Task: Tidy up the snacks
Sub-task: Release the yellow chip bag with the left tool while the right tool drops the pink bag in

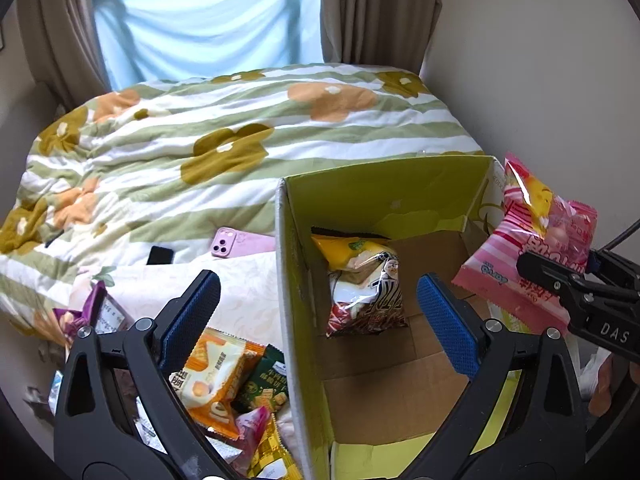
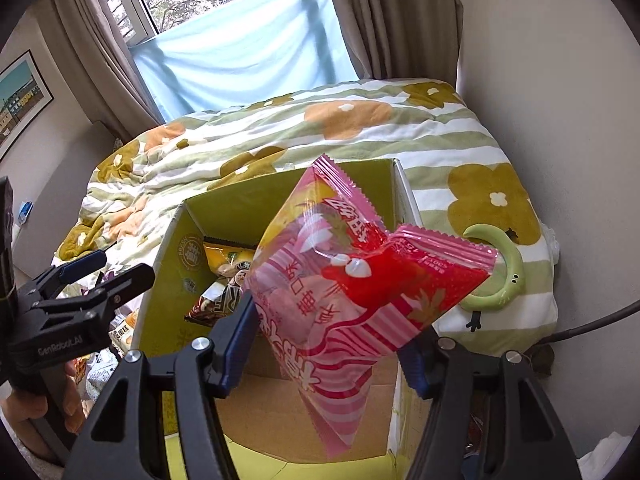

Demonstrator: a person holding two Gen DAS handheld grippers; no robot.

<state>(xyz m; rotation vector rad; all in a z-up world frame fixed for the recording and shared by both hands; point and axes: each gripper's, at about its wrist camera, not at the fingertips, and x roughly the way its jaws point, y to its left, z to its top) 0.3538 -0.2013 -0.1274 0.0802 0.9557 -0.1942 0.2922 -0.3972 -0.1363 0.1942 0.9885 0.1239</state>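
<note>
right gripper (image 2: 324, 344) is clamped on a pink snack bag (image 2: 344, 280), hanging over the cardboard box (image 2: 176, 264) just ahead of it. looks like the drop step, so next it needs lowering and letting go. left gripper (image 1: 318, 312) is wide open, empty. two packets (image 1: 364, 284) in the box already.

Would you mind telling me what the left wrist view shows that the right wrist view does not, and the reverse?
Only the left wrist view shows the pink phone on the bed and the orange snack packet beside the box. Only the right wrist view shows the green crescent toy and the framed picture. Both show the cardboard box, the snack bags inside it, the pink snack bag gripped by the right gripper, and the open, empty left gripper.
</note>
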